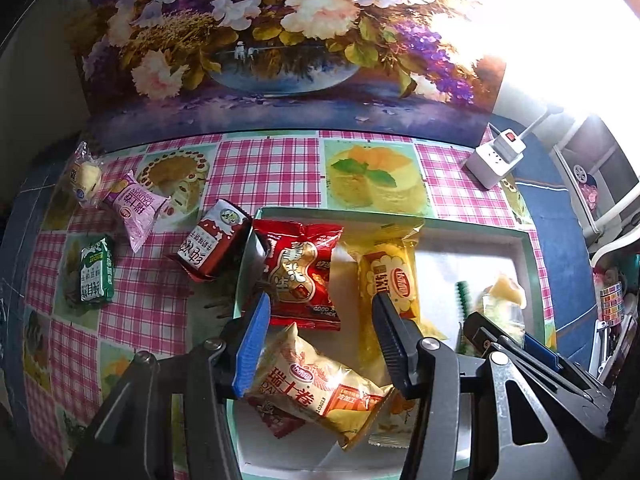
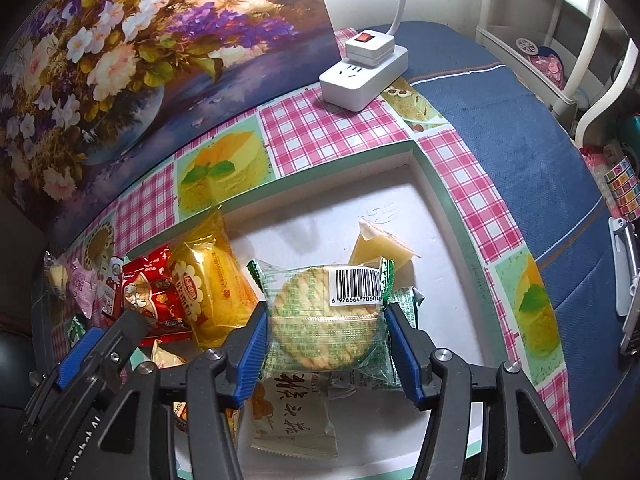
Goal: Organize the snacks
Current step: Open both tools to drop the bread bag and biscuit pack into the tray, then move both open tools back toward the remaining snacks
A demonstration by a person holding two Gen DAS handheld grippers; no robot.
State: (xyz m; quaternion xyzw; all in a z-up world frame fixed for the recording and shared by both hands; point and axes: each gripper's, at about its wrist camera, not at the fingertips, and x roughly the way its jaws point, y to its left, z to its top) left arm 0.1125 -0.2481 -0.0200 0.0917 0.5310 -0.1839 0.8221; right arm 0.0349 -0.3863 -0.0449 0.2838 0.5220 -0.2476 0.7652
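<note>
1. The right claw point(image 2: 326, 330) has its blue pads against both sides of a clear green cracker packet point(image 2: 324, 320), above the white tray point(image 2: 432, 184).
2. The left claw point(image 1: 316, 344) stands open over a yellow Swiss-roll packet point(image 1: 320, 388) at the tray's near edge.
3. Four snacks lie on the counter point(image 1: 264, 168), left of the tray.

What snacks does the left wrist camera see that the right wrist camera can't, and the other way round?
Only the left wrist view shows the orange Swiss roll packet between the left gripper fingers. Only the right wrist view shows the round cracker packet between the right gripper fingers, with its barcode. Both show the white tray, the red peanut packet, the yellow cake packet and the power strip.
</note>
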